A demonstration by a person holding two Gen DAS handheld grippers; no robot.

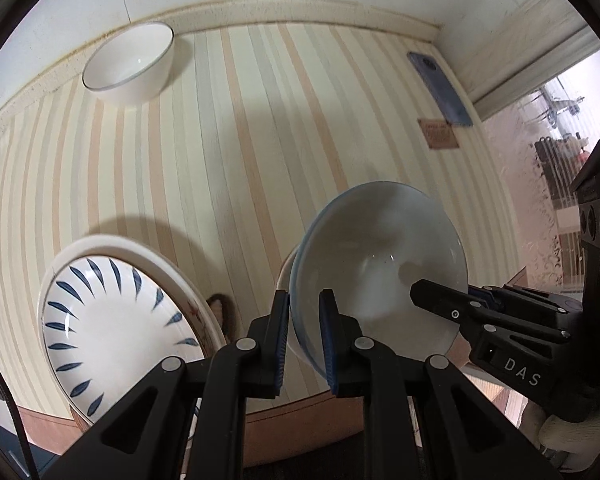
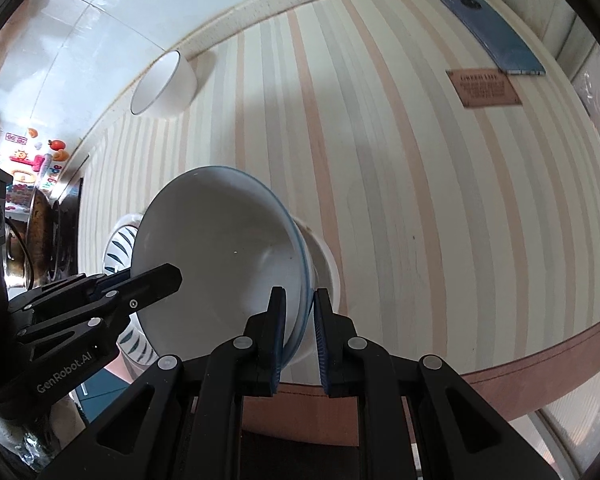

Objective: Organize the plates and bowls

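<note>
Both the left gripper [image 1: 304, 338] and right gripper [image 2: 300, 334] clamped the bowl's [image 1: 380, 280] rim mid-carry; next, probably stacking it.

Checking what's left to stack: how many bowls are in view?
3: a blue-rimmed bowl gripped by both grippers, a white bowl directly beneath it, and a bowl at the table's far edge. Others may be hidden.
</note>
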